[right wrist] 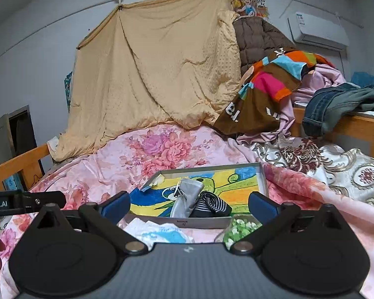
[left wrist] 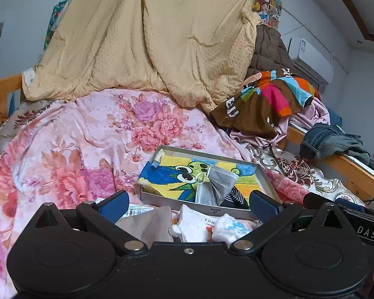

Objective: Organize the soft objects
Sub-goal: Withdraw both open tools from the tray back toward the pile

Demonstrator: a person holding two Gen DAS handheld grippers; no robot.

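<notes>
Left hand-held gripper: jaws spread wide, nothing between the pads. Directly ahead and just below its fingertips, on the bed's floral quilt, lie loose soft items: a grey cloth to the left, a white fluffy piece in the middle, a white-and-blue piece to the right.

Beyond them sits the shallow grey tray, lined with a cartoon picture, its long axis running left to right across the view. Inside it rest a grey face mask and a striped sock, touching each other.

Right hand-held gripper: likewise wide open and empty. A green-and-white soft item lies near its right finger, outside the tray's near wall.

Judgement: the left hand is nearer the grey and white pieces, the right nearer the green one. The near tray wall is low, and open quilt lies to the left. A clothes heap crowds the right.
</notes>
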